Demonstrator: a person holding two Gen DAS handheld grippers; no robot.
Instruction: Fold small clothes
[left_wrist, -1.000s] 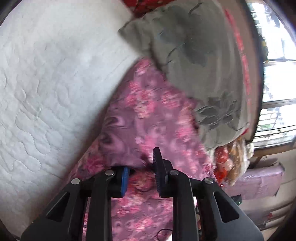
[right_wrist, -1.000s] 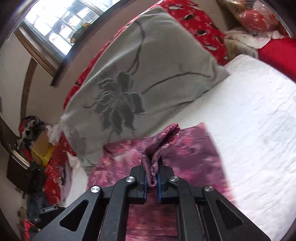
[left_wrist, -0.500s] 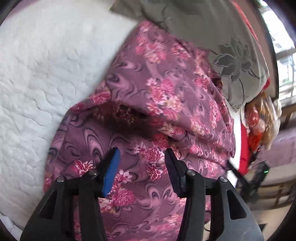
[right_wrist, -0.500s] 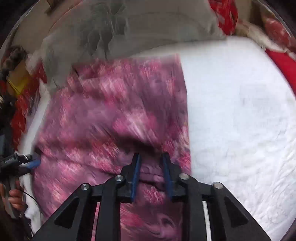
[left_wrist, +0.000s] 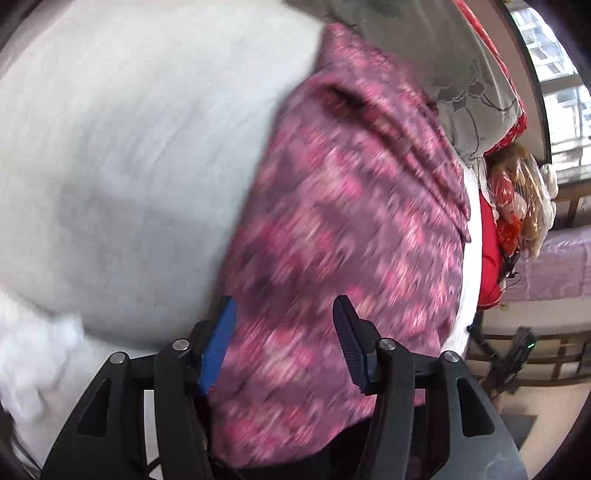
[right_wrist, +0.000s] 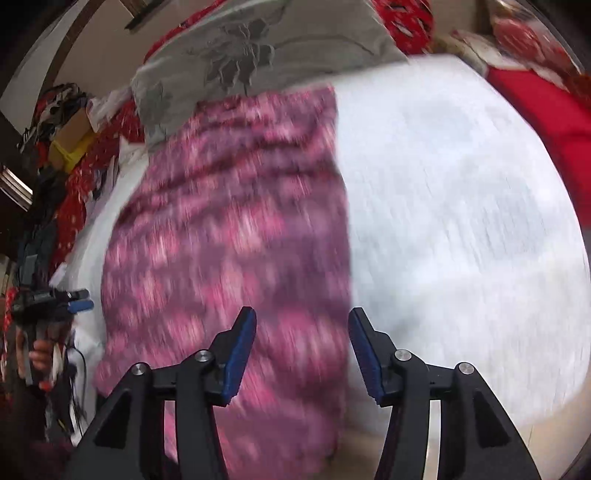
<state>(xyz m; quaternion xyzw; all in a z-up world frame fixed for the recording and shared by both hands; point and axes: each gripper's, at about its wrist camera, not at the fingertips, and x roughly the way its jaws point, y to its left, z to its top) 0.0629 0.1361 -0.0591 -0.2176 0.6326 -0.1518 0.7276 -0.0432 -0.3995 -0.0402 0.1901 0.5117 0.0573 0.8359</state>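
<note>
A purple garment with a pink flower print (left_wrist: 351, 229) lies spread on the white quilted bed (left_wrist: 129, 147); it also shows in the right wrist view (right_wrist: 229, 229). My left gripper (left_wrist: 284, 339) is open and empty, above the garment's near edge. My right gripper (right_wrist: 301, 350) is open and empty, over the garment's near right edge. The left gripper also shows at the far left of the right wrist view (right_wrist: 74, 299), held in a hand. Both views are blurred by motion.
A grey pillow with a flower pattern (right_wrist: 258, 51) lies at the far end of the garment, also in the left wrist view (left_wrist: 461, 92). Red bedding (right_wrist: 546, 107) lies to the right. Clutter and boxes (right_wrist: 66, 133) sit beside the bed on the left.
My right gripper let go of the bunched fabric and opened wide. My left gripper opened wider. Both pulled back toward the garment's near edge, and the garment now lies flat.
</note>
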